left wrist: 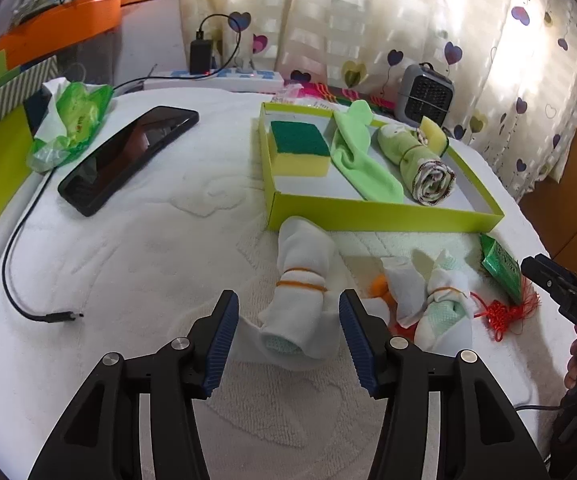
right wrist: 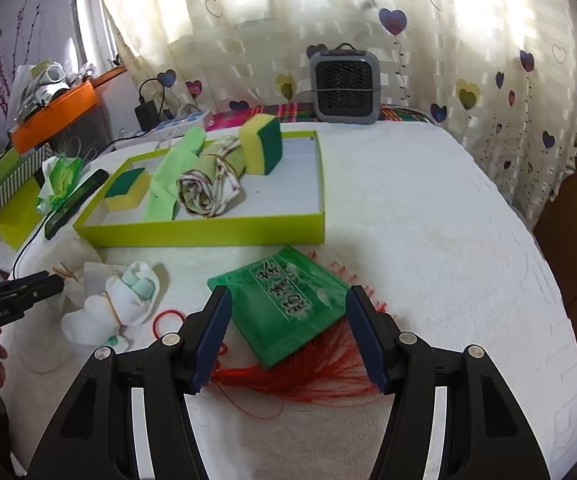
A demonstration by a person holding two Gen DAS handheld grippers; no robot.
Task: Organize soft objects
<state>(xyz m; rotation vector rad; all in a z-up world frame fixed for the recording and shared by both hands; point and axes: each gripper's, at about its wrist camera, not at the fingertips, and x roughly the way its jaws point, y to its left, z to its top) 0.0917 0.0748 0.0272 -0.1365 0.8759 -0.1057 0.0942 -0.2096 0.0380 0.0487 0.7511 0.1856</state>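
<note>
**Both grippers spread over the loose soft things, tray half filled**

I had the left gripper (left wrist: 286, 334) tilted down with its jaws apart, straddling a white roll (left wrist: 300, 300) bound with an orange band. The pads (left wrist: 220, 344) stood clear of the cloth on both sides, so nothing was clamped; I judged this the line-up for a pick, the roll lying along the gripper's axis so the pads would close across its narrow waist. At 2 o'clock from that roll, just beside it, lay a second white bundle (left wrist: 438, 304), also tied, over something orange I could not make out.

My right gripper (right wrist: 288, 334) was likewise spread, its jaws either side of the green pouch (right wrist: 284, 300) without pressing it. The pouch lay flat on the white cover (right wrist: 428, 220) with its red tassel (right wrist: 312, 376) fanned out at 6 o'clock beneath the fingers; I thought that tassel might snag or trail on a lift.

Farther on, at 12 o'clock in the left view, sat the tray (left wrist: 368, 216), open side up. In it, from 9 to 3 o'clock: a sponge (left wrist: 298, 146), a green cloth (left wrist: 358, 160), a patterned roll (left wrist: 424, 168), and a second sponge (left wrist: 434, 134) on edge against the far wall. Bare floor remained near the front wall, which I took as room for the rolls.

Beyond, a phone (left wrist: 128, 156) lay at 10 o'clock and a small heater (left wrist: 424, 96) at 1 o'clock.
</note>
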